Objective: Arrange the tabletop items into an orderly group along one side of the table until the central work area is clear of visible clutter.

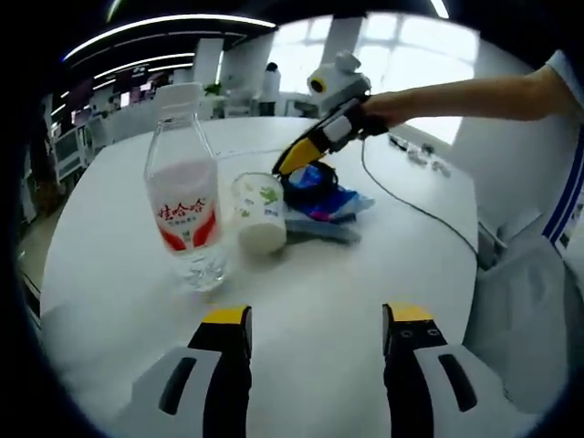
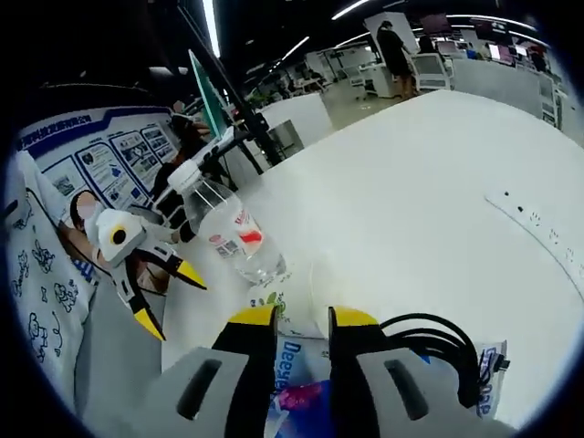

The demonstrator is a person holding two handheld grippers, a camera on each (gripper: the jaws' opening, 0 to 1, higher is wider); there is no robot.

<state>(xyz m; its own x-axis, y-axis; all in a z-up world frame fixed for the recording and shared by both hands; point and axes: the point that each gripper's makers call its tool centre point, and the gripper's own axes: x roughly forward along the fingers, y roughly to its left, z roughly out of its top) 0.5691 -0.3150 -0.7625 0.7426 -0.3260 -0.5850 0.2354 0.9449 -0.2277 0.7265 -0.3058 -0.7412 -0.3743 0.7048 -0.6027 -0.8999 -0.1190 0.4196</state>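
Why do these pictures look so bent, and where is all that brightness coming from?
Both are fisheye shots. In the left gripper view the white table curves like a bowl, windows behind glare white, and the bottle looks slightly soft. In the right gripper view ceiling light strips streak overhead, the table bulges, and the right tool sits blurred over a blue packet.

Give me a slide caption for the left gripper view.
Open left gripper faces a water bottle and paper cup as the right gripper reaches the blue packet.

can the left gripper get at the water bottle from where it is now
Probably yes: the left gripper is open with bare table ahead, and the water bottle stands upright ahead, with only the paper cup beside it.
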